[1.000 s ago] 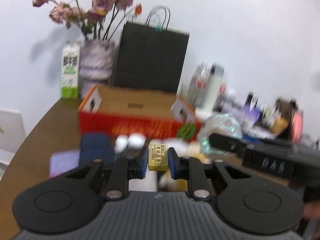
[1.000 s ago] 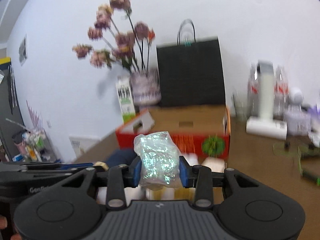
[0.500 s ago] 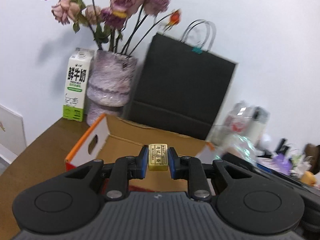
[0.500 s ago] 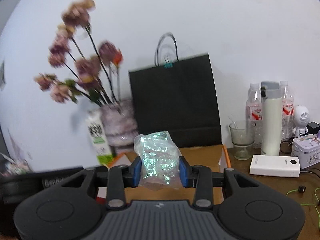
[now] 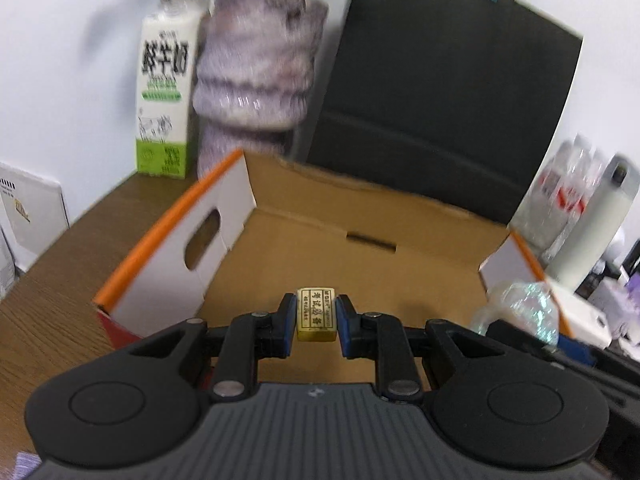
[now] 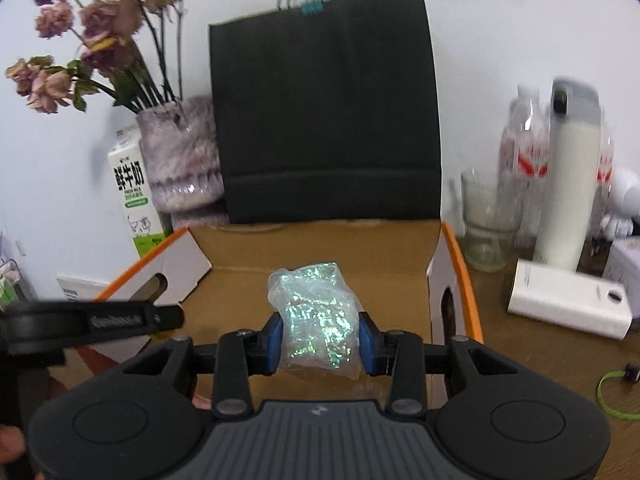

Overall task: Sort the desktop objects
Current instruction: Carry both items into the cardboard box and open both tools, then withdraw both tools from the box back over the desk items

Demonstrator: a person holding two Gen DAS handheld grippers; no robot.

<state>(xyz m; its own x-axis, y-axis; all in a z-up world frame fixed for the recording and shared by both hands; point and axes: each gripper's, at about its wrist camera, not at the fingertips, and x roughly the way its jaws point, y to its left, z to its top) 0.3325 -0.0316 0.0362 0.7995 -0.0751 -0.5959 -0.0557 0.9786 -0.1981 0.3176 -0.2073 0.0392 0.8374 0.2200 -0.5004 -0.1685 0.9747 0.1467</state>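
My left gripper (image 5: pixel 316 316) is shut on a small yellow block with printed characters (image 5: pixel 316 314), held over the near part of an open cardboard box (image 5: pixel 360 248) with orange rims. My right gripper (image 6: pixel 320 338) is shut on a crinkly iridescent plastic packet (image 6: pixel 316 320), also above the box (image 6: pixel 320 248). In the left wrist view the packet (image 5: pixel 520 308) and the right gripper show at the right, near the box's right wall. In the right wrist view the left gripper's black body (image 6: pixel 92 320) reaches in from the left. The box floor in view is bare.
Behind the box stand a black paper bag (image 6: pixel 324 112), a purple vase with dried flowers (image 6: pixel 180 160) and a milk carton (image 5: pixel 164 92). To the right are a glass cup (image 6: pixel 486 220), a white flask (image 6: pixel 568 180), bottles and a white power bank (image 6: pixel 568 304).
Both grippers have moved forward over the table clutter to the box, which now fills the lower view. Each still grips the same object.
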